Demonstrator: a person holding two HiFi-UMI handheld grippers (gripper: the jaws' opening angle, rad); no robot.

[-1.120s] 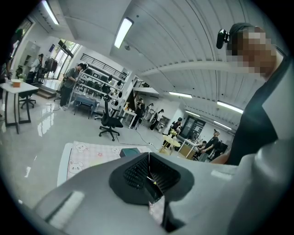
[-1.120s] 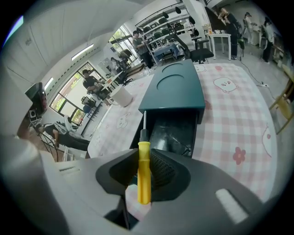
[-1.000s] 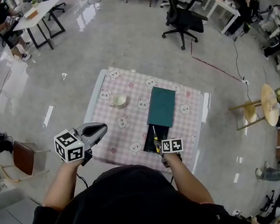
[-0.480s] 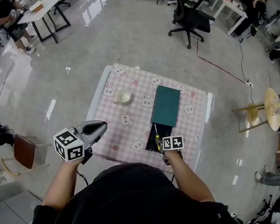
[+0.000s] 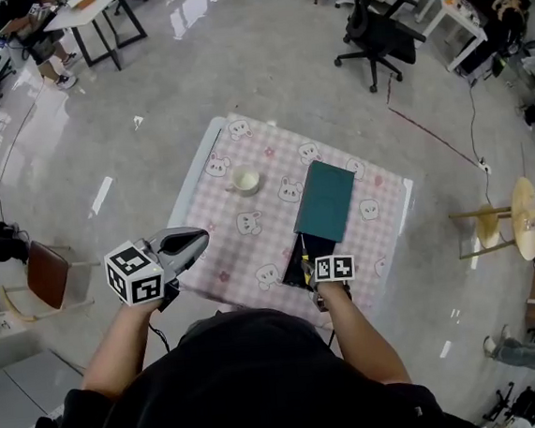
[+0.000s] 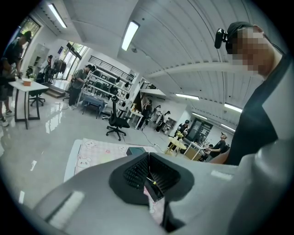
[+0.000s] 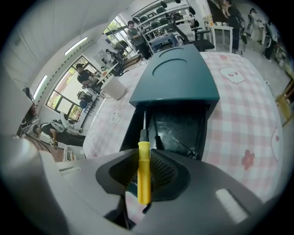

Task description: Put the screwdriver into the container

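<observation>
A yellow-handled screwdriver (image 7: 144,170) stands between the jaws of my right gripper (image 7: 144,153), which is shut on its handle. Its thin metal shaft points into the open black container (image 7: 177,131). In the head view the right gripper (image 5: 332,270) hovers at the near end of the container (image 5: 311,251). A teal lid (image 5: 324,201) covers the container's far part. My left gripper (image 5: 184,247) is held off the table's near left edge, shut with nothing in it (image 6: 150,160).
The pink checked tablecloth (image 5: 252,247) with rabbit prints covers a small table. A white cup (image 5: 245,179) stands on its far left part. A brown chair (image 5: 46,277) is on the floor to the left, and an office chair (image 5: 377,28) stands far behind.
The head view has drifted, so the table sits a little higher and further right in the frame. Both grippers keep their places; the screwdriver stays over the container's near end.
</observation>
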